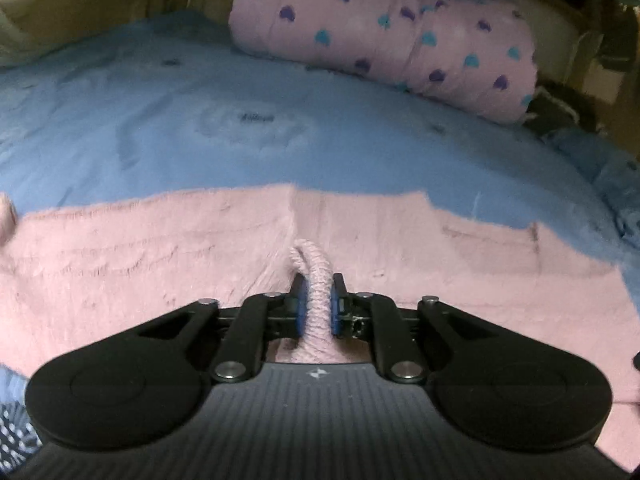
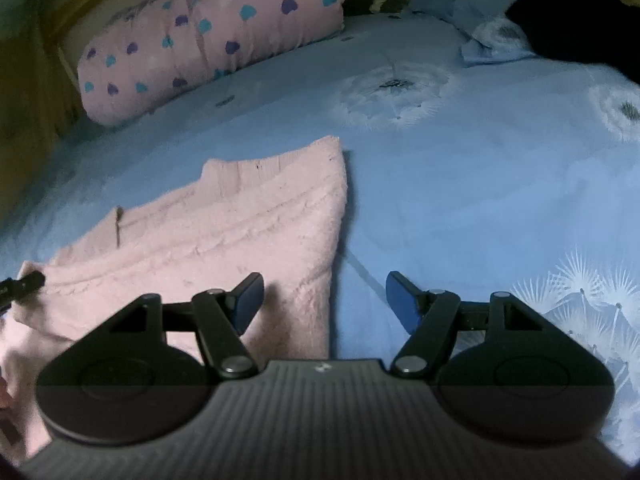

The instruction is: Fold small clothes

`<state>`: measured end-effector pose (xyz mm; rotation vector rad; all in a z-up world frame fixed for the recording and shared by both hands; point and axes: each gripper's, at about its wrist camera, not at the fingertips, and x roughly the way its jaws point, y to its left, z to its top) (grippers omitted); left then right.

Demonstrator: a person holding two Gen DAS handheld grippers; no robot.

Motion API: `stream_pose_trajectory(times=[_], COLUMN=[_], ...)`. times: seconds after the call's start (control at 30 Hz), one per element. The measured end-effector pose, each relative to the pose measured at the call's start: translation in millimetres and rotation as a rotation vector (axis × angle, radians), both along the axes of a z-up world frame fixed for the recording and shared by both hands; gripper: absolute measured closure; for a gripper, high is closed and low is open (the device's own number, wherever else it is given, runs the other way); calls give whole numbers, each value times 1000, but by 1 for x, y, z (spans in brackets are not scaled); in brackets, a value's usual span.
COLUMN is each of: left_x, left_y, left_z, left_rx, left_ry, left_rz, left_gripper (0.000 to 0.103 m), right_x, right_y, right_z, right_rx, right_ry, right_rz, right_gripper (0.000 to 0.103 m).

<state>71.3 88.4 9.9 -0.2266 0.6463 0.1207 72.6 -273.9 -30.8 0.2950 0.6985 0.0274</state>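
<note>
A small pink knitted sweater [image 1: 160, 264] lies spread on the blue bedsheet [image 1: 200, 120]. My left gripper [image 1: 318, 300] is shut on a pinched-up fold of the pink sweater near its middle. In the right wrist view the sweater [image 2: 240, 232] lies at the left, its right edge folded to a straight line. My right gripper [image 2: 324, 300] is open and empty, its left finger over the sweater's right edge and its right finger over bare sheet. The tip of the left gripper [image 2: 22, 284] shows at the far left edge.
A pink pillow with blue and purple hearts [image 1: 380, 36] lies at the back of the bed, also in the right wrist view [image 2: 200, 40]. A blue pillow [image 2: 472, 12] and a black item [image 2: 580, 24] lie at the back right. The sheet has dandelion prints [image 2: 592, 300].
</note>
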Motion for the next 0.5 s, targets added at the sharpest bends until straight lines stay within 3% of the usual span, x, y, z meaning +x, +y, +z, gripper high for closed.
stream_pose_trajectory(times=[0.3,0.4,0.47,0.5], left_x=[1,-3,-5,-7], left_y=[7,4,2,1], left_z=[3,6,8,9], left_rx=[-12,3,5,7], left_ry=[-5,-1,0,0], left_rz=[8,3,-9,-15], left_gripper=[76,63,47,44], right_x=[1,1,0,0], right_y=[12,11,10,9], right_z=[-3,-3,-2,-2], right_rx=[-111,-108,-93,-82], right_ry=[10,12,12,11], right_rz=[36,37,31,27], right_gripper=[34,34,34,34])
